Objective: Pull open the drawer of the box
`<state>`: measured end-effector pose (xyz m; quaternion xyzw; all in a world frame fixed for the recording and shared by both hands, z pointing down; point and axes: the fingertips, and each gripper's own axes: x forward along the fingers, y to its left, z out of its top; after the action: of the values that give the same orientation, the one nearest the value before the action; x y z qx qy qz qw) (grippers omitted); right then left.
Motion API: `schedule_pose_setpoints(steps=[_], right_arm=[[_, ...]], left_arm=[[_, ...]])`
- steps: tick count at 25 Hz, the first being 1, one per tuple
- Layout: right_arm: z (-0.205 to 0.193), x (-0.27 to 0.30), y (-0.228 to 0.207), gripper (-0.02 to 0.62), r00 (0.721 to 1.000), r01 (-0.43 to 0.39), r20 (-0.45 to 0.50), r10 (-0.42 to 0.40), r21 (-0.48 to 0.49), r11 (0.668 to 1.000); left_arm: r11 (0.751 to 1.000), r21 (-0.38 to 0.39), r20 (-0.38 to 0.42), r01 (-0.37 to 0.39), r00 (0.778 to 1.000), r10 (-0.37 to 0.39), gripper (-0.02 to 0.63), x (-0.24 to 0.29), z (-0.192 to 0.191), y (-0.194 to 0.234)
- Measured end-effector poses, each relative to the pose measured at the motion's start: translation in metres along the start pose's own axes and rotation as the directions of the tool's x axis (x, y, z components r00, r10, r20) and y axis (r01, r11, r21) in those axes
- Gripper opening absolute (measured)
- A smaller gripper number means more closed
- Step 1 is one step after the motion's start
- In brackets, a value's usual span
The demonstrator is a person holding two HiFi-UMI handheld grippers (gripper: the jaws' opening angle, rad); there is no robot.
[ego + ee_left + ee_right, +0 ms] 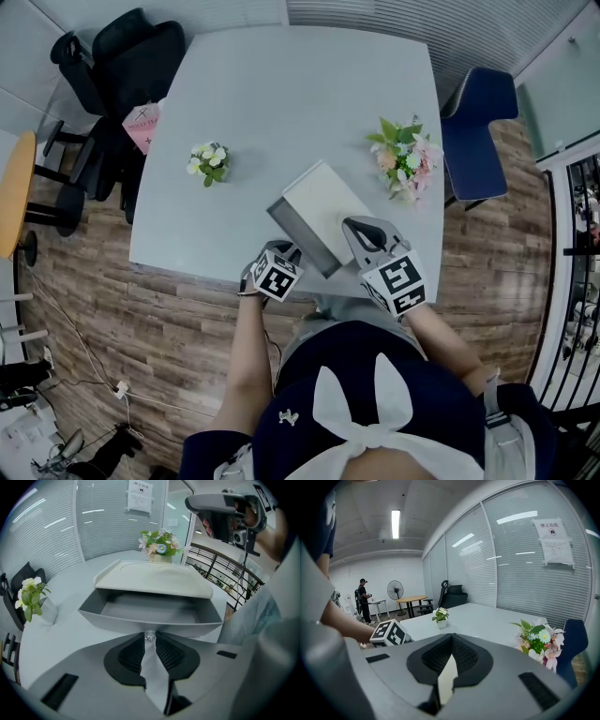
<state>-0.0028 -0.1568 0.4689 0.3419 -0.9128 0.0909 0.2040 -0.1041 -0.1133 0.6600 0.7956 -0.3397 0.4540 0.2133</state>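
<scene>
A white box (323, 199) lies near the front edge of the grey table (281, 94), and its grey drawer (302, 242) is slid out toward me. In the left gripper view the drawer (150, 609) stands empty under the box's cream top (154, 578). A small clear knob (150, 636) on the drawer's front is pinched by my left gripper (150, 638), seen in the head view at the drawer's near end (291, 253). My right gripper (361, 230) sits at the box's right side, over its top. In its own view the right gripper (451, 638) has its jaws together with nothing between them.
A small pot of white flowers (208, 162) stands at the table's left and a pink bouquet (403, 157) at its right. A blue chair (478, 122) is beside the table's right edge, black office chairs (122, 66) at the left. A person (363, 599) stands far off.
</scene>
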Motion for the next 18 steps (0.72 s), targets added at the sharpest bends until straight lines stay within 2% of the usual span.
schedule_pose_setpoints(steps=[18], right_arm=[[-0.0022,-0.0044,0.0046,0.005,1.000,0.005,0.004,-0.004,-0.024,1.000]], left_arm=[[0.999,-0.045,0.020,-0.011,1.000,0.012,0.086,-0.0060,-0.0050,0.0021]])
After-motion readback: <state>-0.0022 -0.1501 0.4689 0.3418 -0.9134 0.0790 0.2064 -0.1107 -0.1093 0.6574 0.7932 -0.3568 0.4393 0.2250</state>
